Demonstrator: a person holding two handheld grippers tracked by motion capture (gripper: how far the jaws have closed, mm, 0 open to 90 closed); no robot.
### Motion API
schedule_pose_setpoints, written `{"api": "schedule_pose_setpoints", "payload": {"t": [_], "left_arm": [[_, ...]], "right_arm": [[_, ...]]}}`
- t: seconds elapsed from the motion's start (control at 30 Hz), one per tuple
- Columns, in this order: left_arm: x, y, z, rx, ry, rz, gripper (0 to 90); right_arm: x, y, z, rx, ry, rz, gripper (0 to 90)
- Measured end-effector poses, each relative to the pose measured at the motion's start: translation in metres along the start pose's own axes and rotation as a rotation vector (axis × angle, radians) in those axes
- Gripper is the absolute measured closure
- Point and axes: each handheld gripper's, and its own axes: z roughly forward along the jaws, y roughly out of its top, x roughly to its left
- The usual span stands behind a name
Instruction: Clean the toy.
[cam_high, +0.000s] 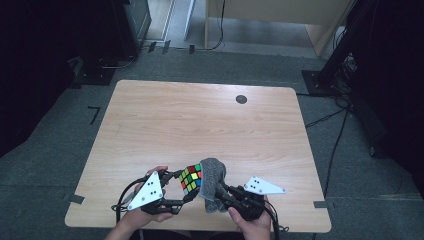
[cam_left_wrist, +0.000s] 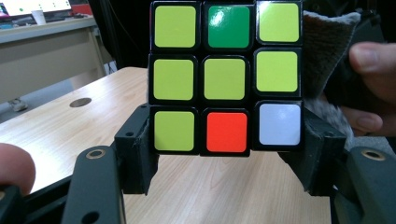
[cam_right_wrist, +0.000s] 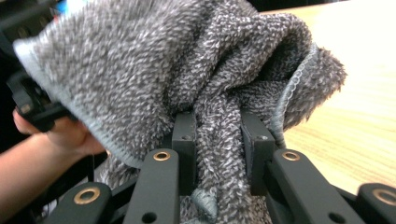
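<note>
Left gripper (cam_high: 186, 187): held in the person's left hand (cam_high: 142, 212) near the front edge of the table (cam_high: 200, 120), left of middle; its jaws are clamped on the two sides of the Rubik's cube (cam_high: 191, 179), one on each flank of the bottom layer.
Rubik's cube: lifted off the wood, over the front part of the table, close to the middle of the front edge. In the left gripper view (cam_left_wrist: 226, 77) the face toward the camera is mostly yellow-green, with a green tile at top centre, an orange-red one at bottom centre and a white one at the bottom right corner.
Right gripper (cam_high: 220, 192): held in the person's right hand (cam_high: 252, 225) at the front edge, right of the cube; its jaws are pinched on a bunched fold of the grey towel (cam_high: 214, 180), with pile squeezed between the two pads (cam_right_wrist: 184, 135).
Grey towel: a fluffy terry cloth with a pale stitched hem (cam_right_wrist: 215, 70), raised off the table and draped over the right gripper's tips. In the high view it lies against the cube's right side; it seems to touch the cube, though the contact line itself is hidden by the folds.
Towel beside cube, left gripper view: the cloth (cam_left_wrist: 327, 51) rises just behind the cube's right edge.
Table: light wood grain, with a dark round cap (cam_high: 241, 99) near the far edge, right of centre.
</note>
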Motion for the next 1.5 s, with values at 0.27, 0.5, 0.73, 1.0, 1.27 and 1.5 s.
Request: {"api": "schedule_pose_setpoints", "payload": {"t": [0.27,0.5,0.73,1.0,1.27,1.5], "left_arm": [[0.002,0.000,0.000,0.003,0.013,-0.009,34.2],[0.001,0.000,0.002,-0.004,-0.005,-0.025,34.1],[0.004,-0.001,0.001,0.007,0.021,-0.033,34.1],[0.020,-0.006,-0.006,0.014,0.102,-0.085,34.1],[0.035,-0.022,-0.003,0.093,0.191,-0.123,34.0],[0.050,-0.044,0.010,0.301,0.357,-0.129,34.0]], "right_arm": [[-0.005,0.009,-0.022,-0.111,-0.108,0.011,71.4],[0.007,0.002,-0.005,-0.034,-0.059,-0.045,71.6],[0.004,0.000,-0.001,0.012,-0.051,-0.051,71.1],[-0.006,0.007,-0.019,-0.005,-0.315,-0.101,70.1],[-0.018,0.005,-0.028,0.012,-0.499,-0.162,69.7],[-0.030,-0.005,-0.019,0.089,-0.587,-0.162,69.7]]}}
